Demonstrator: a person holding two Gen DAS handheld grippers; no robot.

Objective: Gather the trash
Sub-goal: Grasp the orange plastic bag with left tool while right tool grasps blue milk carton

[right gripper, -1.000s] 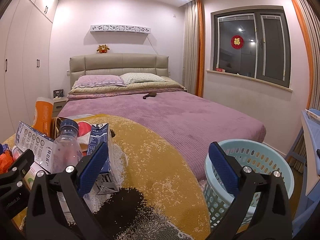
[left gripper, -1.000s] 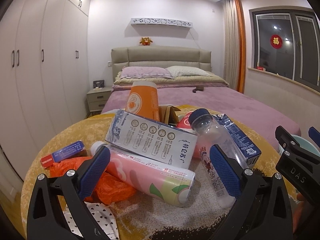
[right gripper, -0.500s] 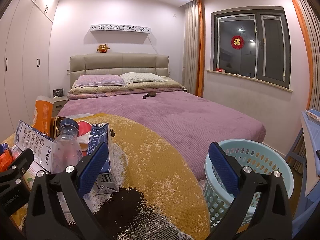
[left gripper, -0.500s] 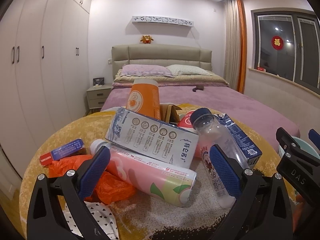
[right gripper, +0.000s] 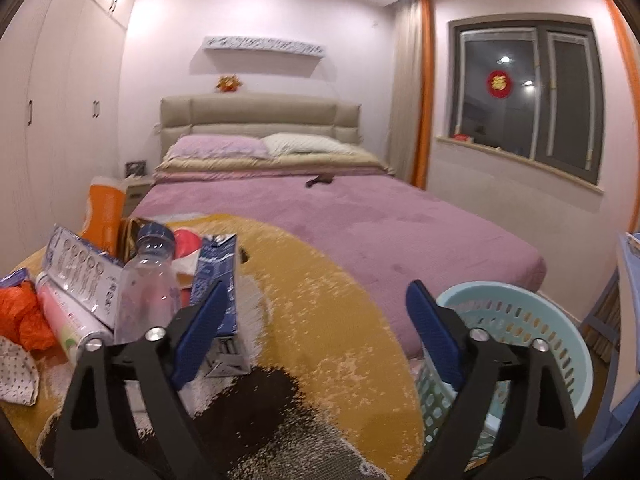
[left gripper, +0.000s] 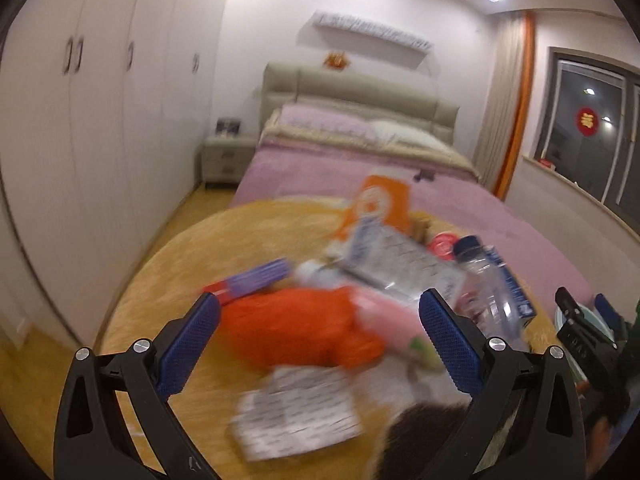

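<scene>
1. Trash lay heaped on the yellow rug (right gripper: 320, 320), with the orange bag (left gripper: 296, 326) nearest and directly ahead of the left gripper (left gripper: 320, 344).
2. Left gripper's fingers were spread wide, empty (its view blurred).
3. Right gripper (right gripper: 316, 328) was likewise spread, empty, between the clear bottle (right gripper: 146, 288) and blue basket (right gripper: 532, 332).

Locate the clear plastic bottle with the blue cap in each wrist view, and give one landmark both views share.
Left wrist: clear plastic bottle lies right of centre, just beyond the left gripper, whose jaws are open.
Right wrist: the bottle is at lower left, beside the blue carton.
Shared landmark: orange cup behind the pile.
</scene>
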